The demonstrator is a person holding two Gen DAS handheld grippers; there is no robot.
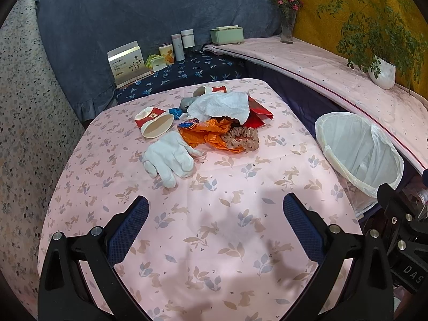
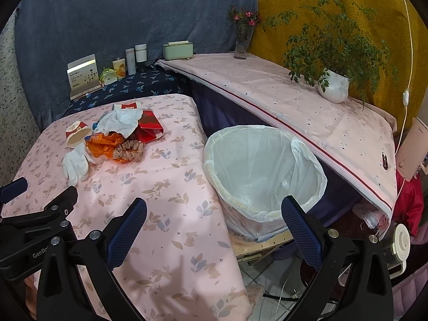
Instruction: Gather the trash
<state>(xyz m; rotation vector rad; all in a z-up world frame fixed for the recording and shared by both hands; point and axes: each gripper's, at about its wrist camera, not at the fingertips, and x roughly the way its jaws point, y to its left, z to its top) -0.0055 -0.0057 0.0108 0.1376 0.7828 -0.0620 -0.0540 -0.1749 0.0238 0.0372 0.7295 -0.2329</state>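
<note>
A pile of trash lies on the far half of the pink table [image 1: 214, 227]: a white glove [image 1: 168, 157], a squashed red and white paper cup [image 1: 153, 123], orange wrapper [image 1: 206, 133], a frilly scrunchie [image 1: 243, 139], crumpled white tissue [image 1: 222, 105] and a red packet [image 1: 258, 112]. A second paper cup [image 1: 214, 89] lies behind the pile. The bin [image 2: 262, 171], lined with a clear bag, stands right of the table. My left gripper [image 1: 215, 222] is open over bare cloth, short of the glove. My right gripper [image 2: 214, 224] is open near the bin's front rim.
A dark blue shelf [image 1: 192, 73] behind the table carries a card box [image 1: 127, 64], tins and bottles. A pink covered ledge [image 2: 294, 101] on the right bears a vase [image 2: 242, 42], a green box [image 2: 178, 50] and a potted plant [image 2: 333, 85].
</note>
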